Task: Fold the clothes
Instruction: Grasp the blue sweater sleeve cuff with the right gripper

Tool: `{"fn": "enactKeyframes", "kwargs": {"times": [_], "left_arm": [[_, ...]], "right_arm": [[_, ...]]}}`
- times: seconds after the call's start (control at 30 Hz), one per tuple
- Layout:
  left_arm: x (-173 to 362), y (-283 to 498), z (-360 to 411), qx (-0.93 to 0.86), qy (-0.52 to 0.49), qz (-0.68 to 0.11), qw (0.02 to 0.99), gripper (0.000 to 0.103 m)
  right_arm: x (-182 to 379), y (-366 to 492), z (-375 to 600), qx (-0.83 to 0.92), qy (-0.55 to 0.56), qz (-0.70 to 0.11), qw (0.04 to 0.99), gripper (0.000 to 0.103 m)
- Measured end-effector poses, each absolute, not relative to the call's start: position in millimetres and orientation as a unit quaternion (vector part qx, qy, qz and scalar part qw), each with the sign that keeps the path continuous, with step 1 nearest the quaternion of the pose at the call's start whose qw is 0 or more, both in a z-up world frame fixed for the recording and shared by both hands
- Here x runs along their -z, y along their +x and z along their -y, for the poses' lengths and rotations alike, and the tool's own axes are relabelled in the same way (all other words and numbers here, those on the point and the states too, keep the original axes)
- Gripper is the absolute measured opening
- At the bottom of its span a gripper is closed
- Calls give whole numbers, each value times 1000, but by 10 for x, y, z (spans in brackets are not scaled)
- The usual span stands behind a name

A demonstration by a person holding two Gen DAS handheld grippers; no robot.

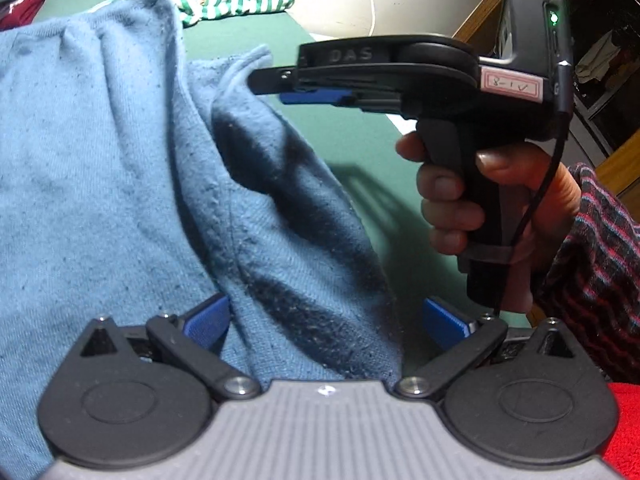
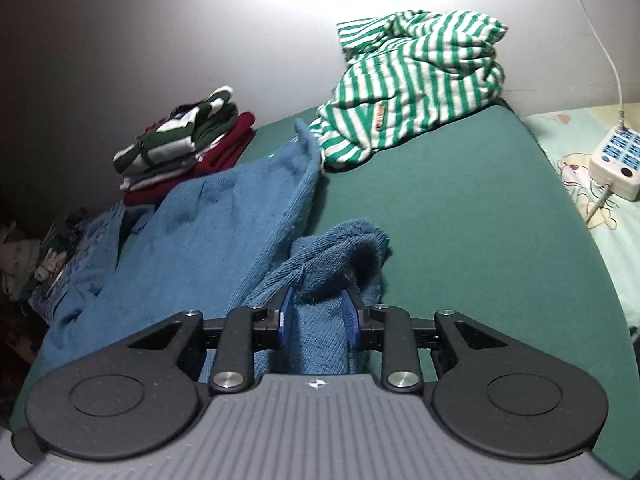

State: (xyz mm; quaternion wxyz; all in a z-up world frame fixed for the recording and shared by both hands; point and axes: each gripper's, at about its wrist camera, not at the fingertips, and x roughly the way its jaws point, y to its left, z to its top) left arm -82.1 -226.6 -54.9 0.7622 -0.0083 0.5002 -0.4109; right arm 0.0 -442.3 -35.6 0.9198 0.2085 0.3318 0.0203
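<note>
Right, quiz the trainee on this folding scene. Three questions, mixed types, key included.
1. True or false: the left tongs are clamped shut on the blue sweater.
2. The green-and-white striped garment is: A) neatly folded, B) crumpled and unfolded, C) hanging on a hook.
3. Which part of the sweater lies between the right tongs?
Key: 1 false, they stand wide open; 2 B; 3 a sleeve.
</note>
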Motion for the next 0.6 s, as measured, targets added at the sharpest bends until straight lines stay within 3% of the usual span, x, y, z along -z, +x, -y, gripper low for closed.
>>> {"fn": "enactKeyframes", "kwargs": {"times": [0.27, 0.37, 0.47, 0.6], "left_arm": [[532, -903, 2299, 411, 11, -499, 763, 102], [530, -915, 2309, 410, 12, -499, 764, 102], [525, -968, 2280, 410, 11, -498, 764, 102], [535, -1074, 2170, 410, 6, -497, 765, 102]], "right_arm": [[592, 149, 4646, 6, 292, -311, 904, 40], [620, 204, 4625, -16, 304, -308, 901, 33], [573, 182, 4609, -18, 300, -301, 905, 16], [397, -16, 4714, 0, 312, -268, 912, 14]]}}
